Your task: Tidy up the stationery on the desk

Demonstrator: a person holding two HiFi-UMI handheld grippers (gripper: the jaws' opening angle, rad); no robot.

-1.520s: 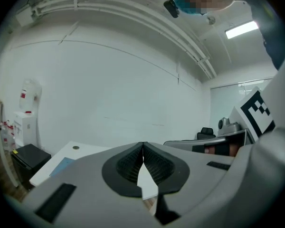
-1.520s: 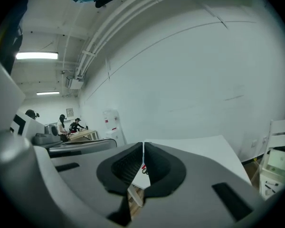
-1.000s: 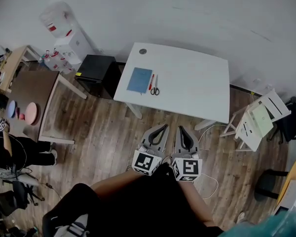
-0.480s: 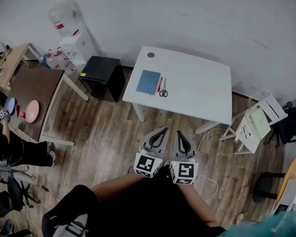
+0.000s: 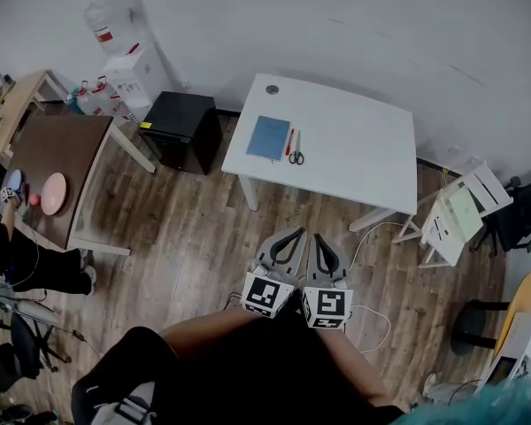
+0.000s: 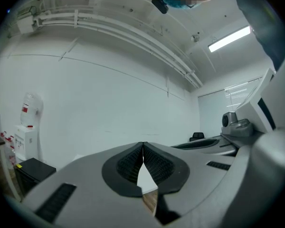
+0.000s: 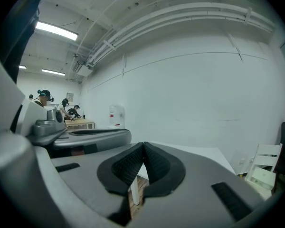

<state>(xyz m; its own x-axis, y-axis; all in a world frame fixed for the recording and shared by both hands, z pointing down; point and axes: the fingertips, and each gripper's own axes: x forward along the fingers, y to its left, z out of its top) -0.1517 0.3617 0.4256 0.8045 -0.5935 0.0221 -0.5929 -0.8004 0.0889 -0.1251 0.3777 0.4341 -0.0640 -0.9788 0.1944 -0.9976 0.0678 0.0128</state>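
A white desk stands ahead by the wall. On its left part lie a blue notebook, a red pen and a pair of scissors. A small round grey thing sits at the desk's back left corner. My left gripper and right gripper are held side by side over the wooden floor, well short of the desk. Both are shut with nothing between the pads. In the right gripper view the desk shows beyond the fingertips.
A black cabinet stands left of the desk, a water dispenser behind it. A brown table with plates is at far left. A white folding chair and a cable lie to the right. People work at a far table.
The whole scene has shifted slightly in the head view as the person moved; the desk sits a little lower and farther right. Both grippers stay shut, side by side.
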